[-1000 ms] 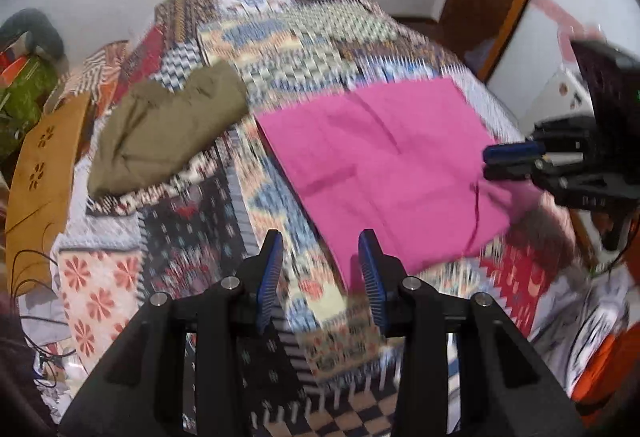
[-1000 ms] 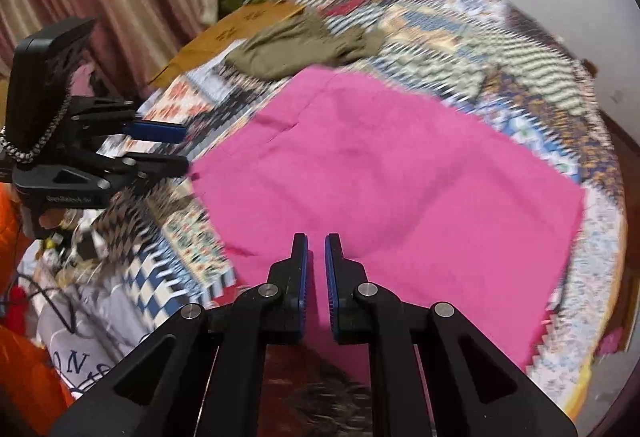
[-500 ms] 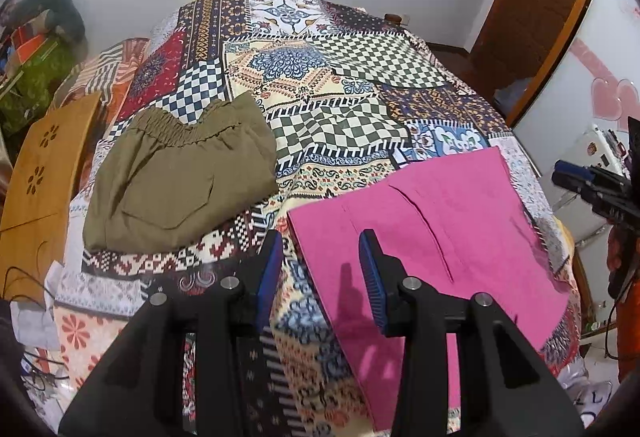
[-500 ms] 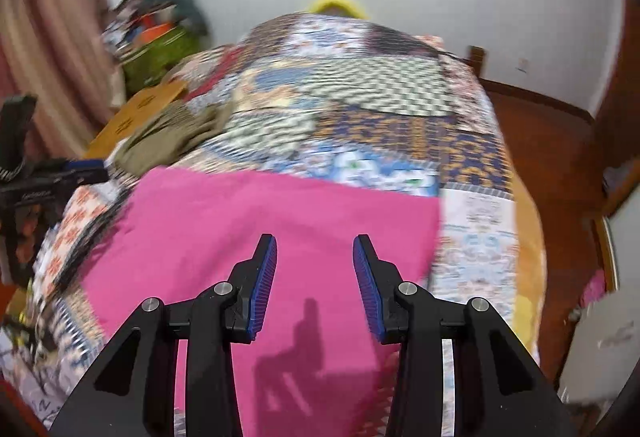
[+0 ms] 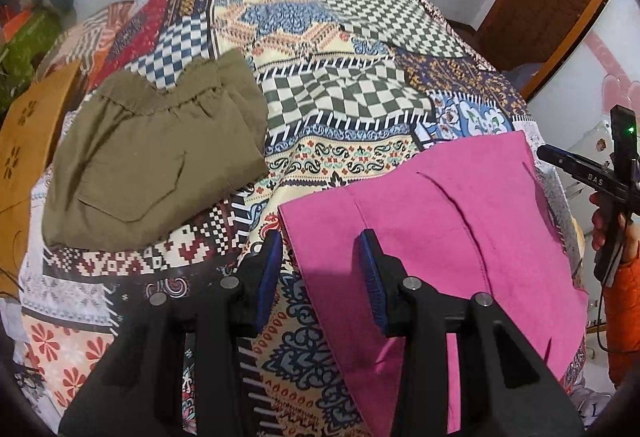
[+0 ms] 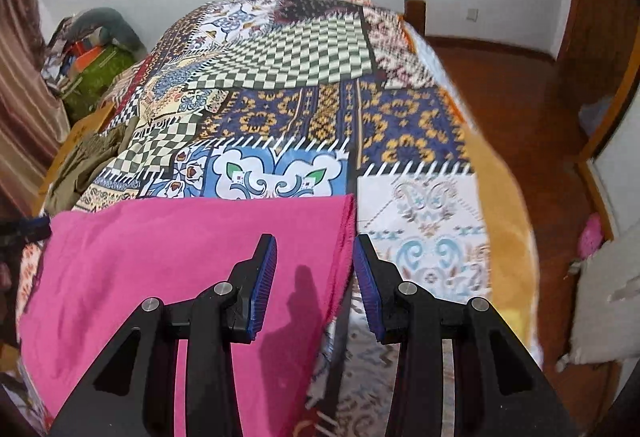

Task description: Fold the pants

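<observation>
Two grippers poised over folded pink pants on a patchwork-covered bed.

The pink pants (image 5: 448,221) lie flat in a folded rectangle at the lower right of the left wrist view and the lower left of the right wrist view, on the patchwork bedspread (image 5: 344,97). The left gripper (image 5: 320,265) has its jaws partly apart and empty, straddling the pants' left edge at the lower centre of the frame. The right gripper (image 6: 314,273) also has its jaws partly apart with nothing clamped, straddling the pants' right edge at the lower centre of its own frame. An olive-green garment (image 5: 156,153), also folded, lies at the left of the left wrist view, apart from the pink pants.
</observation>
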